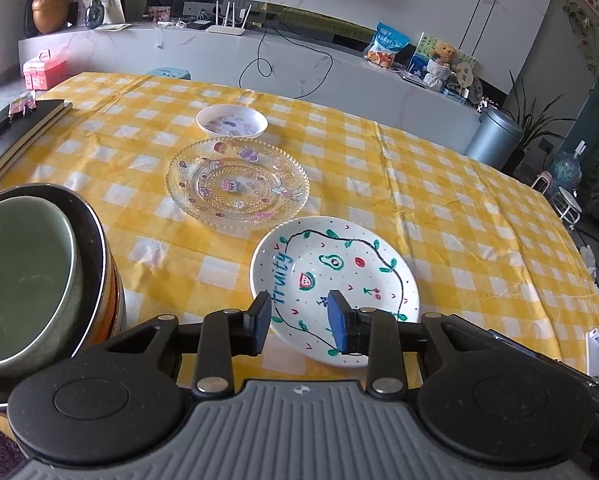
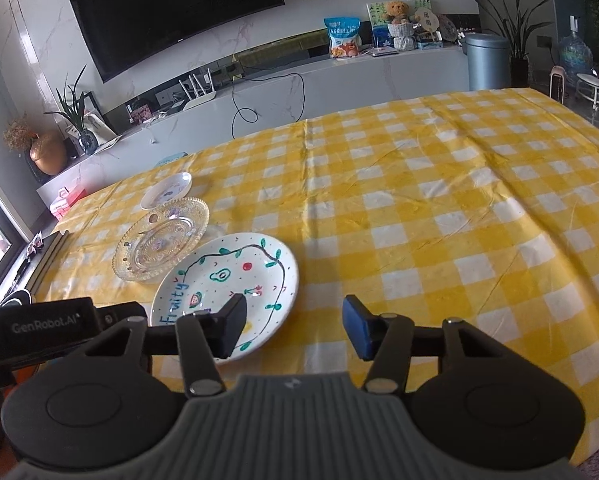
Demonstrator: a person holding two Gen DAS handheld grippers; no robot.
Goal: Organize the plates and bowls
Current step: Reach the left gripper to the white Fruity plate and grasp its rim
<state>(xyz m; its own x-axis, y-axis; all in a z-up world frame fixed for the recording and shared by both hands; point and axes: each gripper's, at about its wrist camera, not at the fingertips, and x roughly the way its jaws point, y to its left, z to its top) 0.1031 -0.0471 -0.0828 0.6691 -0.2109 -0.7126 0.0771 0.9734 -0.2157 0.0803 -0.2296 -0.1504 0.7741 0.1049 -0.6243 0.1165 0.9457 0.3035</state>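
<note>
Both grippers hover with jaws spread and empty over the white "fruity" plate [image 1: 335,280] on the yellow-checked tablecloth [image 2: 419,216]: left gripper [image 1: 299,320], right gripper [image 2: 293,326]. "GenRobot.AI" shows only in the right view; stacked bowls [image 1: 23,276], perhaps three, only in the left.

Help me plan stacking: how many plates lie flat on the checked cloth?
3: fruit-painted plate nearest, glass plate behind it, small white plate farthest.

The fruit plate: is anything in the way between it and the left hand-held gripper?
Nothing visible is. The left hand-held gripper hangs open right over the near side of the fruit plate, with only air between. The stack of bowls stands off to the side, and the glass plate lies farther back.
</note>
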